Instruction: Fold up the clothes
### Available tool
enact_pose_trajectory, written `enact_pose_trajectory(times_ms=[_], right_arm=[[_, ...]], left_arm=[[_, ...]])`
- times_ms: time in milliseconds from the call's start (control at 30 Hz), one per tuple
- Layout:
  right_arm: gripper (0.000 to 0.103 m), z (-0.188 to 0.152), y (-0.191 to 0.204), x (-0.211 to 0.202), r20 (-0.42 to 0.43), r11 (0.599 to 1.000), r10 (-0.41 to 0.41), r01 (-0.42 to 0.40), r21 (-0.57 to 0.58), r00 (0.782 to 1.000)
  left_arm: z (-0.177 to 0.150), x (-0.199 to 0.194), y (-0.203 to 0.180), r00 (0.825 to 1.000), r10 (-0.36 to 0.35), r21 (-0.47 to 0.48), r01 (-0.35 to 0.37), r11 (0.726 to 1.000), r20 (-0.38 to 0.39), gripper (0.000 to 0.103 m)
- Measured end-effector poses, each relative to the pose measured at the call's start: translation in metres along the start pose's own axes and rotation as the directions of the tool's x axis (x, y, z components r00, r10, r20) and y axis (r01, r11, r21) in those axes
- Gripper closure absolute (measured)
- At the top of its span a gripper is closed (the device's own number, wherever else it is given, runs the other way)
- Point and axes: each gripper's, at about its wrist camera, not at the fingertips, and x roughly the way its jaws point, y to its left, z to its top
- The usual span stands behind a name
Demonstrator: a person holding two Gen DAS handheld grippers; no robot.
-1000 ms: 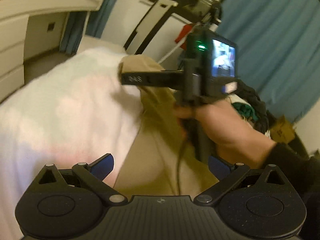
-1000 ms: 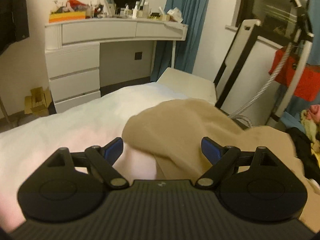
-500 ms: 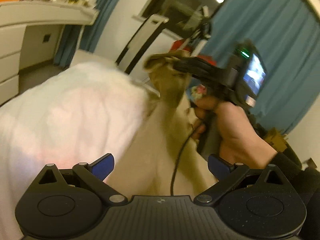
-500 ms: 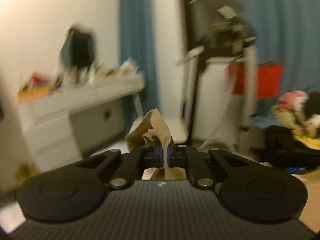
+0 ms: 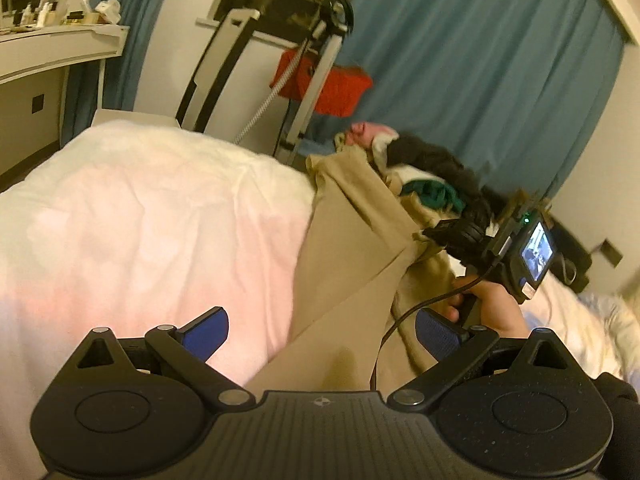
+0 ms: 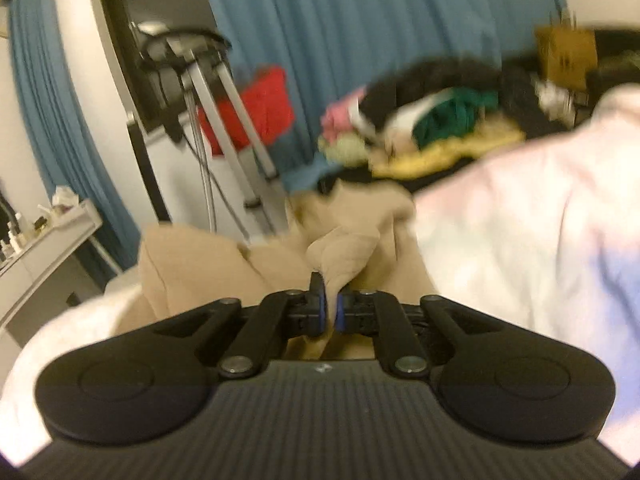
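Note:
A tan garment (image 5: 352,260) lies crumpled along the right side of a white bed cover (image 5: 140,220). In the left wrist view my left gripper (image 5: 320,332) is open, its blue pads (image 5: 204,330) wide apart above the tan cloth and pinching nothing. A hand holds my right gripper (image 5: 430,234) at the right, with a bunched edge of the cloth in its tip. In the blurred right wrist view the right gripper (image 6: 330,304) has a fold of the tan garment (image 6: 348,248) between its pads; its jaws are opening slightly but still press on the cloth.
A pile of mixed clothes (image 5: 432,168) sits beyond the bed's far right edge, also seen as a pile (image 6: 440,112) in the right wrist view. A metal stand with a red item (image 5: 324,84) rises before blue curtains (image 5: 480,80). A white dresser (image 5: 52,48) stands left.
The right gripper went from wide open to shut on the tan garment's edge, then swept it rightward across the bed while rolling. The left gripper stayed open and shifted a little.

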Motion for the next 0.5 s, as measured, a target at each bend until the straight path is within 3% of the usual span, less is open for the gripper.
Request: enact_pose_trajectory(times_ms=[33,133,300,500], right_arm=[[0.078,0.000,-0.005,0.002,-0.021,1.000,0.007,-0.006,0.012,1.000],[0.020,0.003,-0.005,-0.002,-0.029,0.999,0.048,-0.047,0.020,0.998],[0.017,0.015,0.008,-0.046,-0.054,0.994,0.090,-0.093,-0.054,0.994],[0.017,0.015,0.017,-0.161,-0.001,0.990,0.116,-0.115,-0.076,0.993]], left_arm=[[0.000,0.005,-0.001,1.000,0.007,0.006,-0.007,1.000,-0.005,0.002],[0.000,0.017,-0.005,1.000,0.023,0.023,-0.023,0.999,-0.017,0.002],[0.007,0.026,-0.005,0.999,0.032,0.054,-0.031,0.998,-0.011,0.002],[0.012,-0.001,-0.010,1.000,0.009,0.060,-0.010,0.998,0.024,0.002]])
